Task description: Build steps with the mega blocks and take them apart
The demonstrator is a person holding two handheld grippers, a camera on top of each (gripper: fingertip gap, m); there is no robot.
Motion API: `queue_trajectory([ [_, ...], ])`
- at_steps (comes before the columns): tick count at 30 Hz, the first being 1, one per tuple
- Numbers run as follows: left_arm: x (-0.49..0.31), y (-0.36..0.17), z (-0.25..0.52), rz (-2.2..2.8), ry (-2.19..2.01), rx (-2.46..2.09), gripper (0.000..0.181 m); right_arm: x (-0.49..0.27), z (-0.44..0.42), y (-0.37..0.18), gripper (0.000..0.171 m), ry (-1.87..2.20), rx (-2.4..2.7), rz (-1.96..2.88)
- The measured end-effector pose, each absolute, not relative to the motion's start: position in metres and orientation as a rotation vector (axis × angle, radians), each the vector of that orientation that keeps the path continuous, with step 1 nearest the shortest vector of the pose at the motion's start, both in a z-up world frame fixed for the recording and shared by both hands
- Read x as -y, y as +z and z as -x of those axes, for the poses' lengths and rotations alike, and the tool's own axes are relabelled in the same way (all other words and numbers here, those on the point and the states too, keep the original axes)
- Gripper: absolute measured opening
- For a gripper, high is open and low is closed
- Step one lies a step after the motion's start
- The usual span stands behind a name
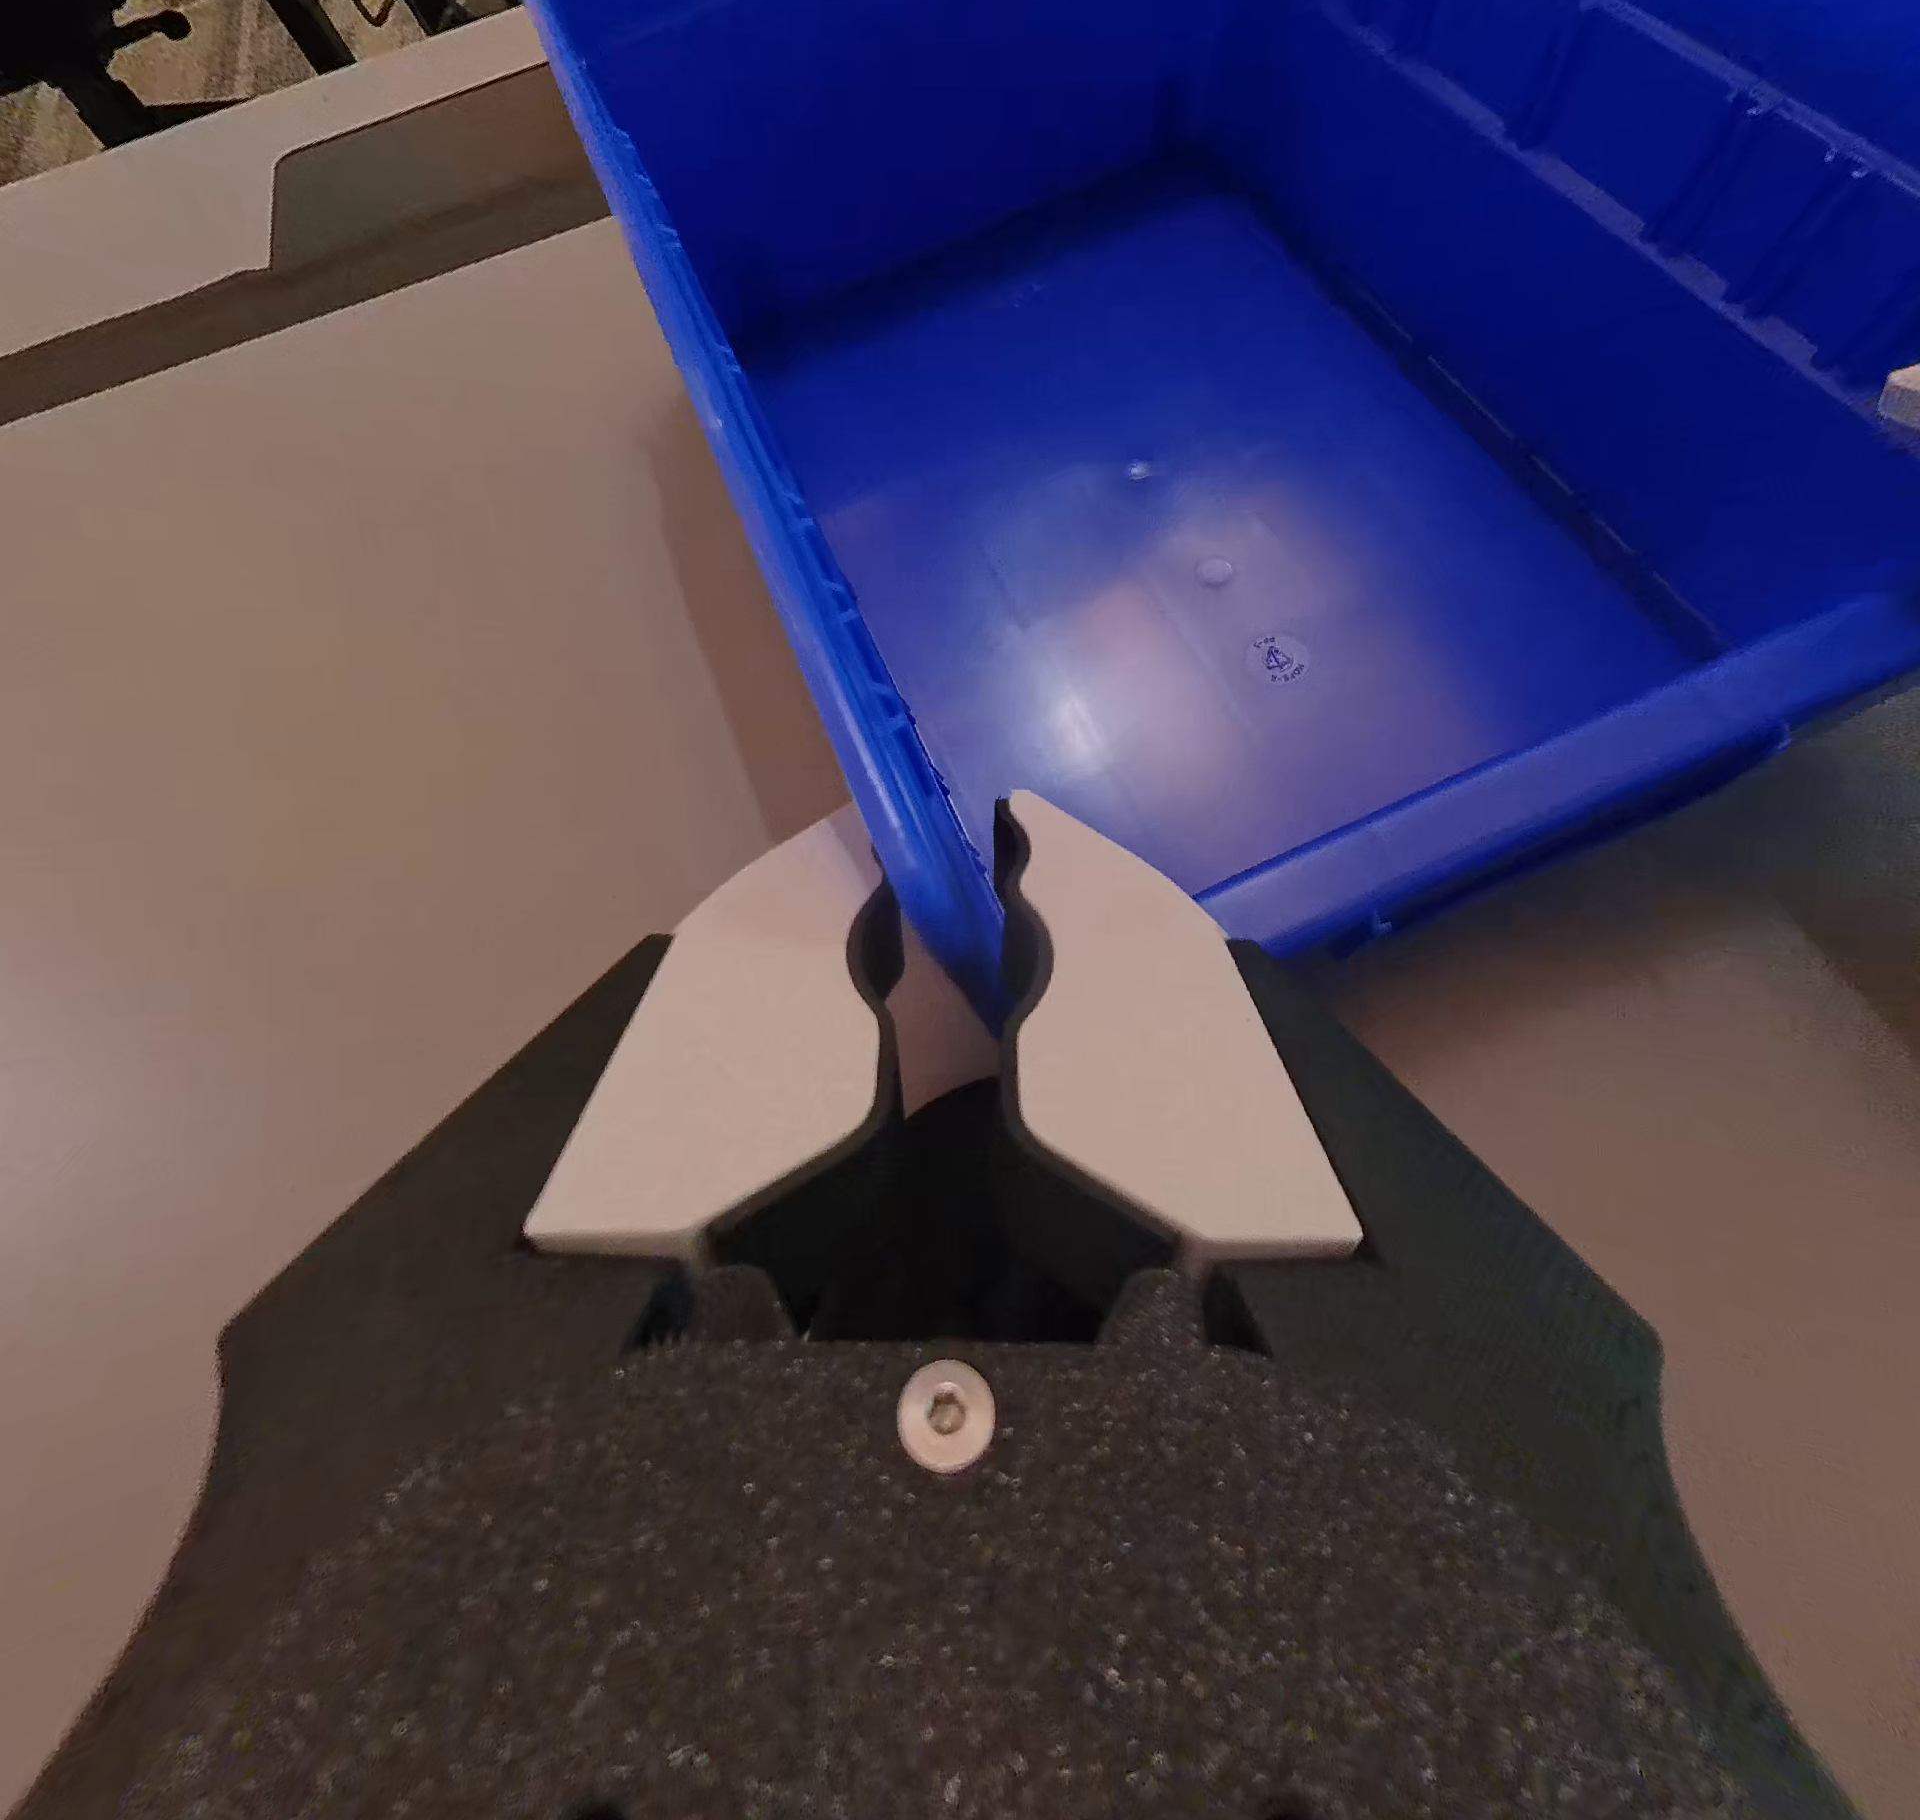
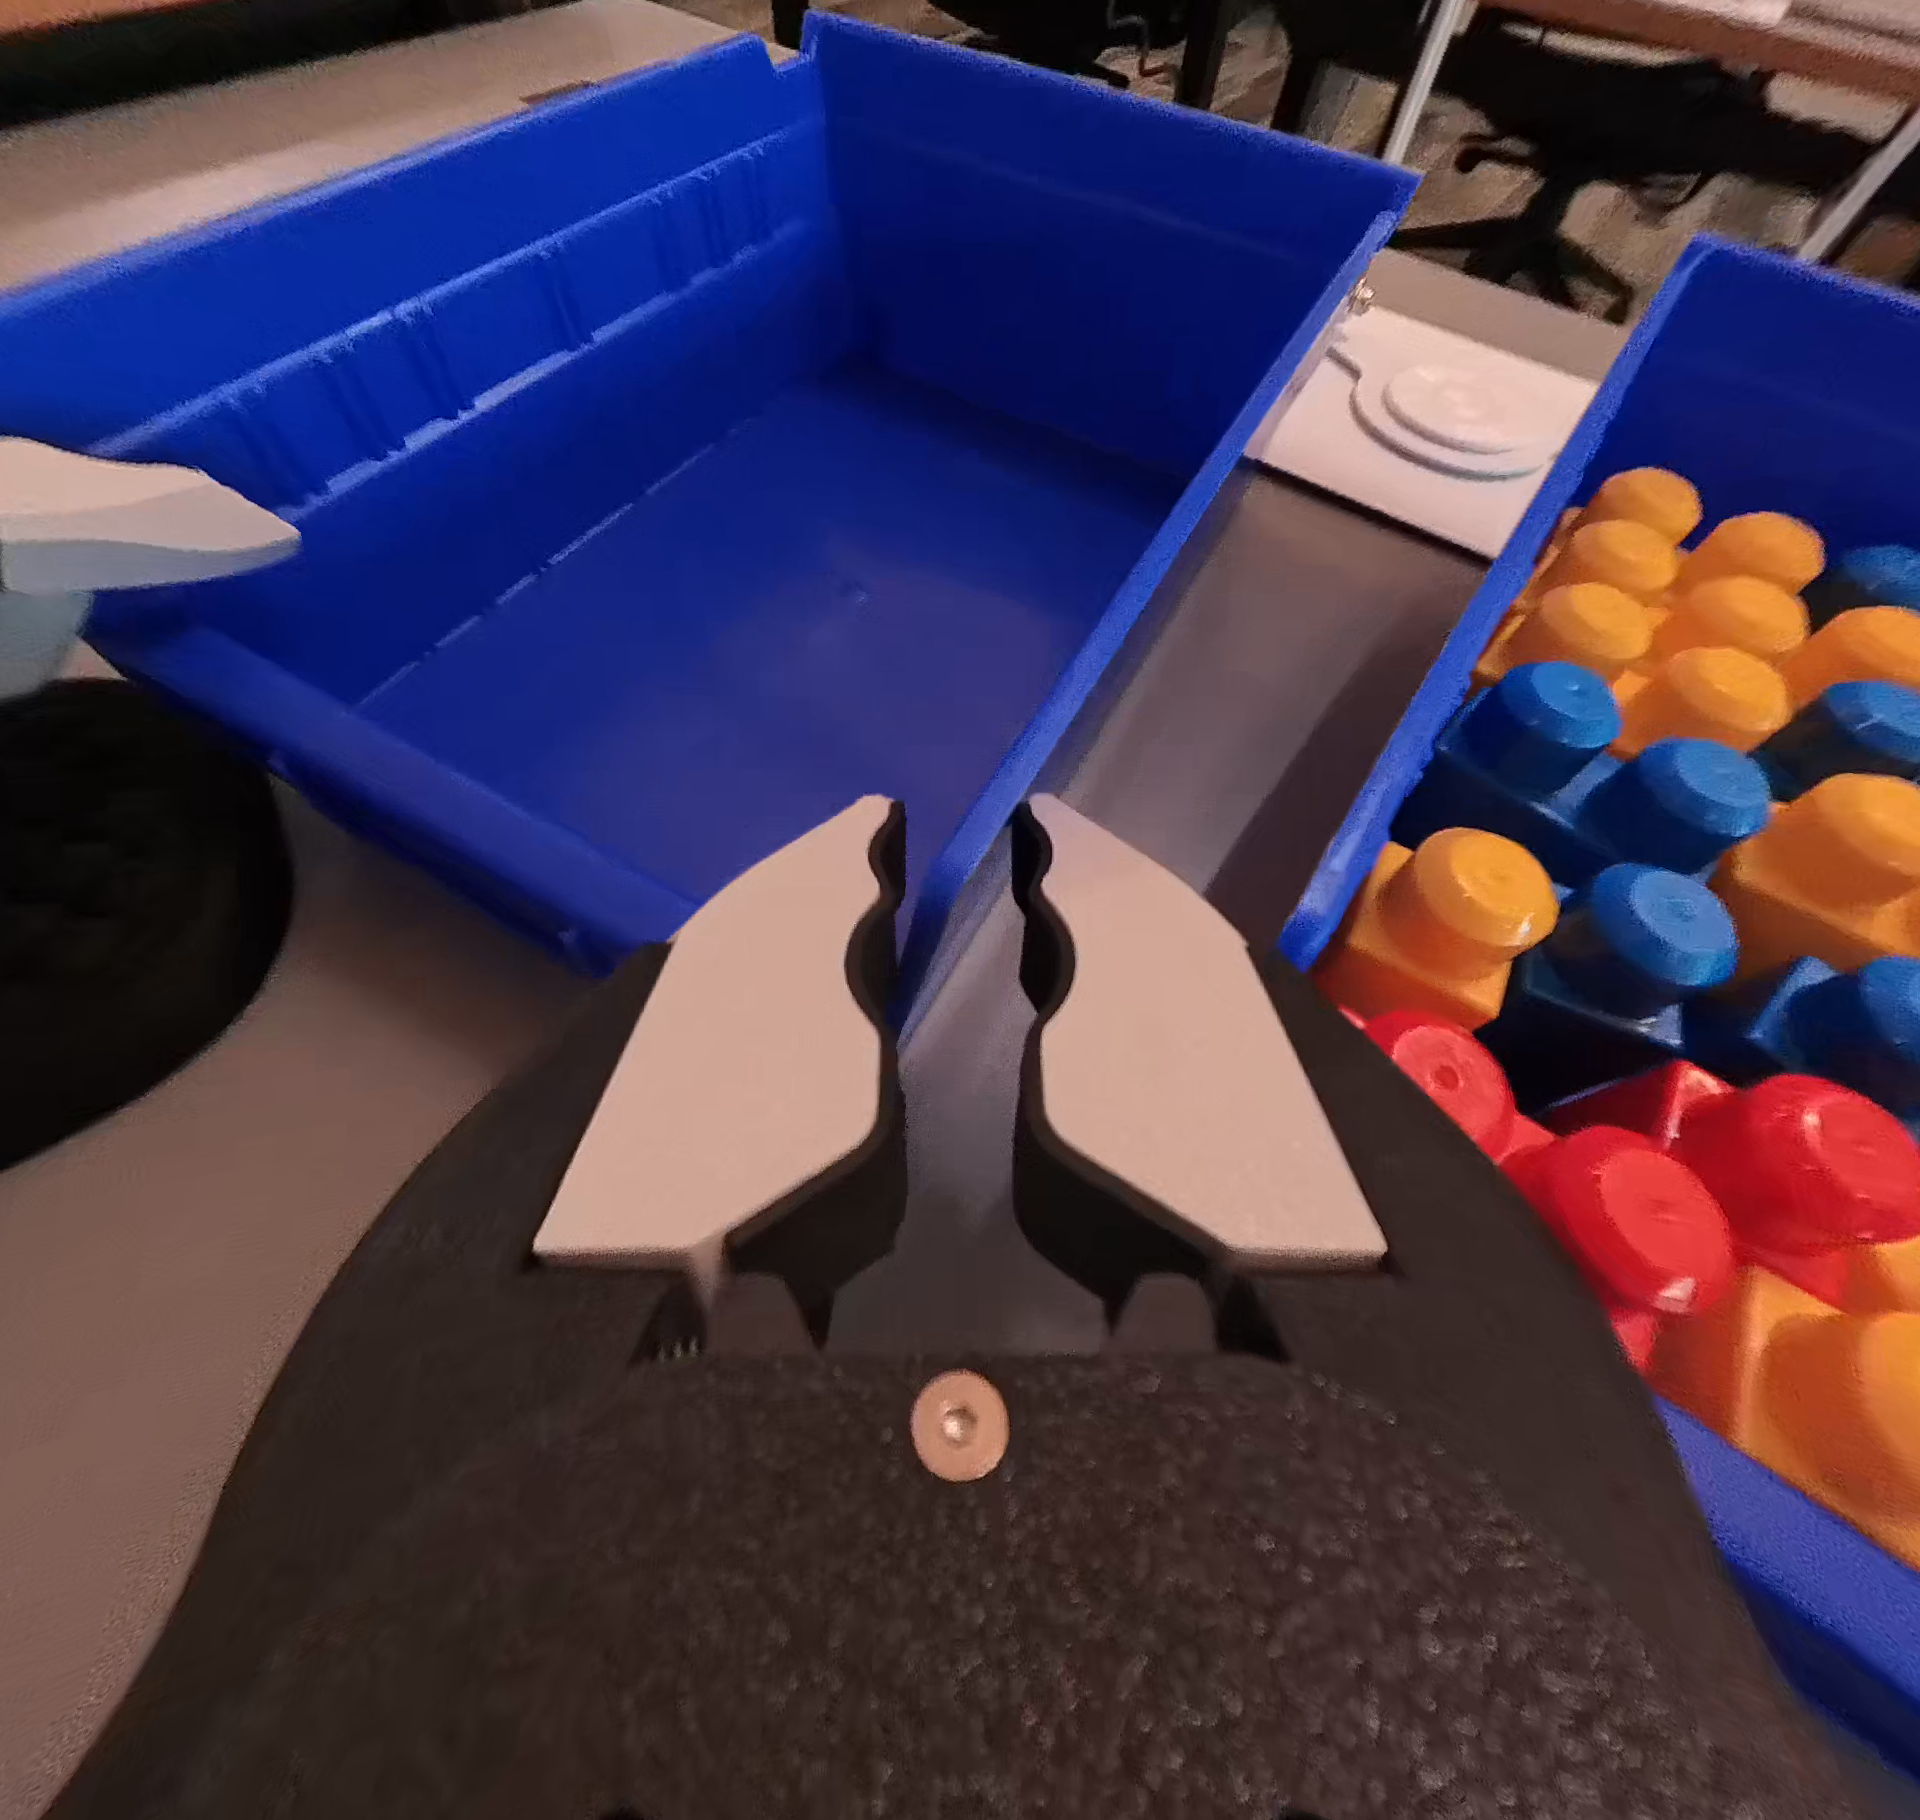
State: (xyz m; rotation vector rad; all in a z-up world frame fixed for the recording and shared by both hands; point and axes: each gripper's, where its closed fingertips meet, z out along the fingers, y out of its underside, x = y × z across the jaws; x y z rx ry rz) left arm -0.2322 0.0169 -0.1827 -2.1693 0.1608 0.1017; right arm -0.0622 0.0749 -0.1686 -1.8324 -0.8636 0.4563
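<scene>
Left wrist view: the left gripper point(image 1: 940, 897) pinches the near-left wall of the empty blue bin point(image 1: 790, 565), one finger inside, one outside, on the beige table point(image 1: 364, 627).

Right wrist view: the right gripper point(image 2: 956, 835) straddles that bin's right wall with its jaws narrowly apart, not clearly touching. Right of the empty bin, a second blue bin point(image 2: 1455, 690) holds the mega blocks point(image 2: 1683, 835), orange, blue and red.

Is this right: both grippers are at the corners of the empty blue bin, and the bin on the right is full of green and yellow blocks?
Not quite. The left gripper and right gripper are at the empty blue bin's near corners, but the blocks in the second bin are orange, blue and red; none looks green or yellow. The right wrist view shows it.
</scene>
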Motion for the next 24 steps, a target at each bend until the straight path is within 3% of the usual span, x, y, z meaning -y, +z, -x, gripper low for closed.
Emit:
queue_trajectory([
  [12,-0.010,-0.150,0.228,2.056,0.135,-0.179,0.014,-0.063,0.055,-0.129,0.012,0.409,0.871,1.614],
  [24,-0.023,-0.013,0.135,1.698,0.133,-0.329,0.017,-0.063,-0.041,0.009,0.009,0.285,0.676,1.395],
])
